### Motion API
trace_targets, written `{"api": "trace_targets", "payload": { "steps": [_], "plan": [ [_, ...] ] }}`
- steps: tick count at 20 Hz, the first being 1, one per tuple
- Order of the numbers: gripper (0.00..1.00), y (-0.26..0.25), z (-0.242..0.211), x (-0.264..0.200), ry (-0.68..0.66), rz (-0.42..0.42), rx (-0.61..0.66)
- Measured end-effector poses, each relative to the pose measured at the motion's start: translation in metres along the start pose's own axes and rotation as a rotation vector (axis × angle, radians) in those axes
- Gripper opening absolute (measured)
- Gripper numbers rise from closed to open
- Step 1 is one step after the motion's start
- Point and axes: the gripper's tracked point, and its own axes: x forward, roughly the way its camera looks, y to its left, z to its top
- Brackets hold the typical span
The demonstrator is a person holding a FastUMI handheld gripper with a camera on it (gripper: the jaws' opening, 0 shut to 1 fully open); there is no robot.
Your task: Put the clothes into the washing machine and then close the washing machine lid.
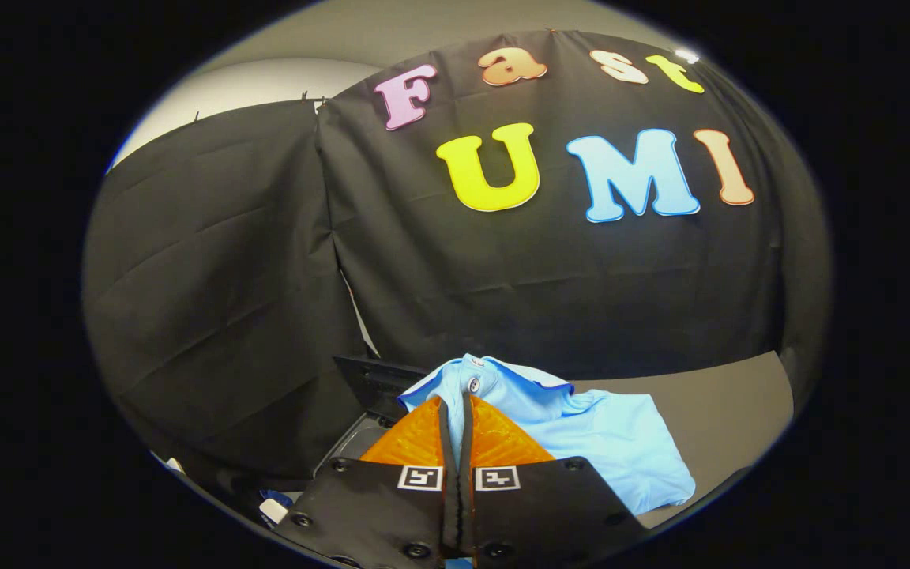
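- The gripper (456, 407) sits nearest, its two black plates each carrying a small square black-and-white marker.
- Its orange fingers (415, 438) stand drawn together, with only a thin dark slit left between them.
- A narrow strip of light blue cloth shows in that slit, so the fingers appear to pinch a fold of the shirt (597, 435); how firmly both press on it cannot be told.
- The shirt is light blue with a darker blue edge on its collar and a small button at the neck.
- Its collar rises just past the fingertips, and the body of the shirt spreads out to the right of the fingers.
- The shirt lies partly on the grey table (723, 395), which runs on beyond it to the right.
- To the left of the fingers, just beside them, a dark rounded rim and a black panel (376, 379) show; this looks like part of the washing machine, though too little is visible to be sure whether its lid is up.
- Low on the left, near the black plate, a small white and blue object (273, 510) is too blurred to identify.
- Furthest off, the black cloth wall (550, 284) closes the scene, with a pale wall (265, 83) above it.
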Motion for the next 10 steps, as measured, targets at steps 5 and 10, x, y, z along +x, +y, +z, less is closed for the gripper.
{"api": "trace_targets", "payload": {
  "steps": [5,10],
  "plan": [
    [0.01,0.035,-0.001,0.014,0.009,0.035,-0.006],
    [0.01,0.068,-0.004,0.030,0.021,0.067,-0.011]
  ]
}}
